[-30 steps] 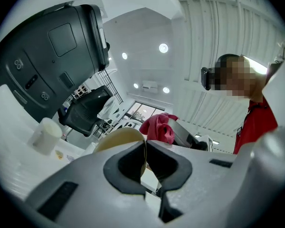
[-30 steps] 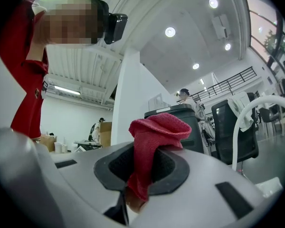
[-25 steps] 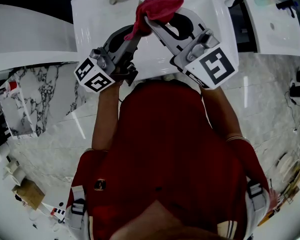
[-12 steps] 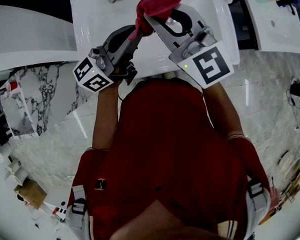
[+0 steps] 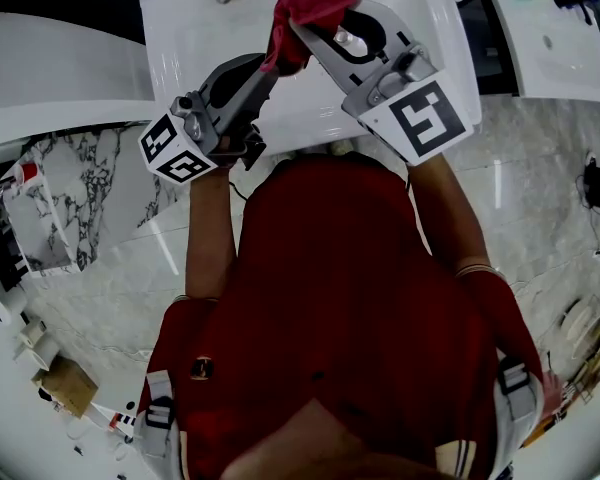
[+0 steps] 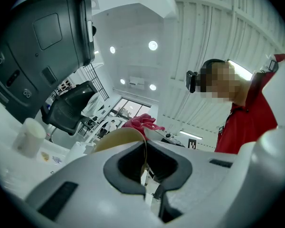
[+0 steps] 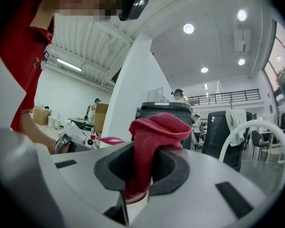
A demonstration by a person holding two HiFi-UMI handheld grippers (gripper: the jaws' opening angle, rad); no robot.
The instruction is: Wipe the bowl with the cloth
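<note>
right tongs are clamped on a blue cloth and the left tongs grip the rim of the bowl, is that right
Not quite: the cloth is red, not blue, as the right gripper view shows. The rest holds: the right tongs are shut on it and the left tongs grip the bowl by its rim.

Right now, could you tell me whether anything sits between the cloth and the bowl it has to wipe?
Nothing visible does. The left gripper is clamped on the rim of the bowl, and the right gripper is shut on the cloth. In the left gripper view the cloth shows directly behind that rim.
</note>
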